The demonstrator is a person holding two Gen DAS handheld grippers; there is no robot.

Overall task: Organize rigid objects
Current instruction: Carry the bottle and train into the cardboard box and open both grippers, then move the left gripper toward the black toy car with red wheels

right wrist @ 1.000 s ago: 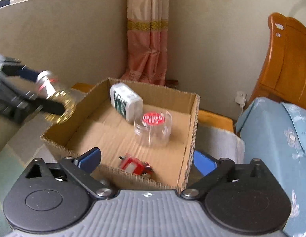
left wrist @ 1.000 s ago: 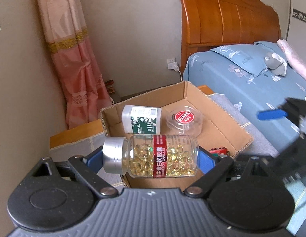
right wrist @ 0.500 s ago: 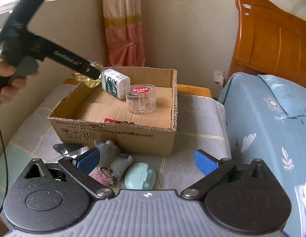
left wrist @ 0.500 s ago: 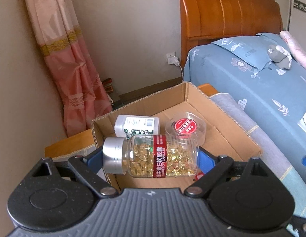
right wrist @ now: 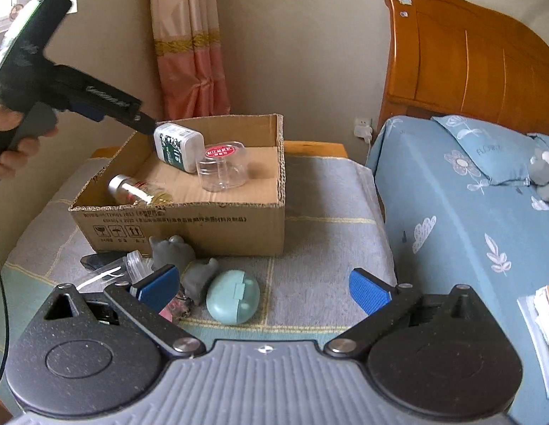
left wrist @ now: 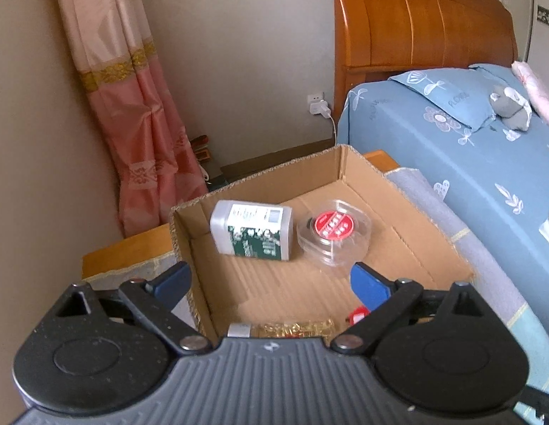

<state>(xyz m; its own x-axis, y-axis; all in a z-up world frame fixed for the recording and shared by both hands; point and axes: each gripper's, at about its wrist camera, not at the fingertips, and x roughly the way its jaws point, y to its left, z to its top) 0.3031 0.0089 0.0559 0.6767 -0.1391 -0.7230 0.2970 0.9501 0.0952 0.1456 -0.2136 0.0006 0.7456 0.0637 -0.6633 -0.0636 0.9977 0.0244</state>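
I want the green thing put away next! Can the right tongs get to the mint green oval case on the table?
Probably yes. The right tongs are open and empty, and the mint green oval case lies on the cloth just ahead between them, nothing on top. A grey toy touches its left side.

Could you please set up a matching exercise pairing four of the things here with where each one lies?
Things:
1. capsule bottle
2. mint-green case
3. clear round container
4. grey plush toy

Places:
A. on the blue bed
B. on its side near the cardboard box's front wall
C. on the cloth before the box
D. beside the green-labelled white bottle

Pairs: 1-B, 2-C, 3-D, 4-A
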